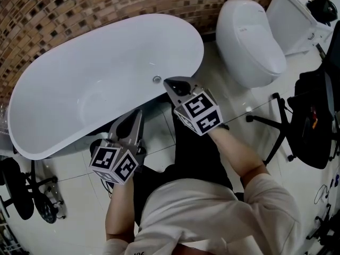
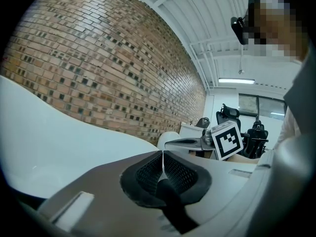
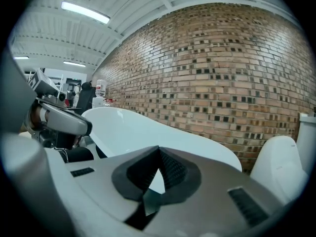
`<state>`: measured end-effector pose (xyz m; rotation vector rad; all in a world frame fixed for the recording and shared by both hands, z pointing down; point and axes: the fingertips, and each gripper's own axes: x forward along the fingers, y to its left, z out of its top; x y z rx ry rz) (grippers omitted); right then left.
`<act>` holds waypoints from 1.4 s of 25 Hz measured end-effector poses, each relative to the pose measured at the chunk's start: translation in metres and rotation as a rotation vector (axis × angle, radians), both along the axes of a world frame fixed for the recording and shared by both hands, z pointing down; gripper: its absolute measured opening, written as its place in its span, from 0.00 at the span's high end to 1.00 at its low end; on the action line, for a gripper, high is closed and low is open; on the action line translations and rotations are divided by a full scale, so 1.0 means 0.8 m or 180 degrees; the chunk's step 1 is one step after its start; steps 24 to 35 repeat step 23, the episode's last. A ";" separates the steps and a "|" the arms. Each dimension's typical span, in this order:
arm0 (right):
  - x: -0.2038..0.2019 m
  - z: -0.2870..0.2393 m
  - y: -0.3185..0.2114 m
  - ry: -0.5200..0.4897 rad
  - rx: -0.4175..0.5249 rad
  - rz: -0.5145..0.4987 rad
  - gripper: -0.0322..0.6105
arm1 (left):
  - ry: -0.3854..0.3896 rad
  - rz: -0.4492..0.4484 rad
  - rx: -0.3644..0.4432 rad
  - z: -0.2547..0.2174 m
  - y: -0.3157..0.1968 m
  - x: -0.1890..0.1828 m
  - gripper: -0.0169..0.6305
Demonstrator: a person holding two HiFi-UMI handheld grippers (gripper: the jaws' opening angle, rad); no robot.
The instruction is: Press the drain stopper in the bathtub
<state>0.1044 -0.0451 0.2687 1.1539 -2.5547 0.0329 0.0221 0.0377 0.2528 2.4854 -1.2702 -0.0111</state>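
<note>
A white oval bathtub (image 1: 64,84) stands against a brick wall. Its small round metal drain stopper (image 1: 156,79) sits on the tub floor near the near rim. My right gripper (image 1: 169,82) hovers at the tub's near rim, just right of the stopper, with its jaws closed tip to tip and nothing held. My left gripper (image 1: 140,112) is lower left, outside the tub over the floor, also shut and empty. In the left gripper view the tub rim (image 2: 54,132) fills the left; in the right gripper view the tub (image 3: 148,132) lies ahead.
A white toilet (image 1: 248,41) stands right of the tub. A black office chair (image 1: 313,116) sits at the far right. Dark wheeled equipment (image 1: 26,187) is at the lower left on the white tiled floor.
</note>
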 end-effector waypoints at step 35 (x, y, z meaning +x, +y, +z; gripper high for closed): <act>-0.003 0.012 0.003 0.0115 0.0046 -0.0123 0.93 | -0.0013 -0.0134 -0.0138 0.026 0.011 -0.015 0.95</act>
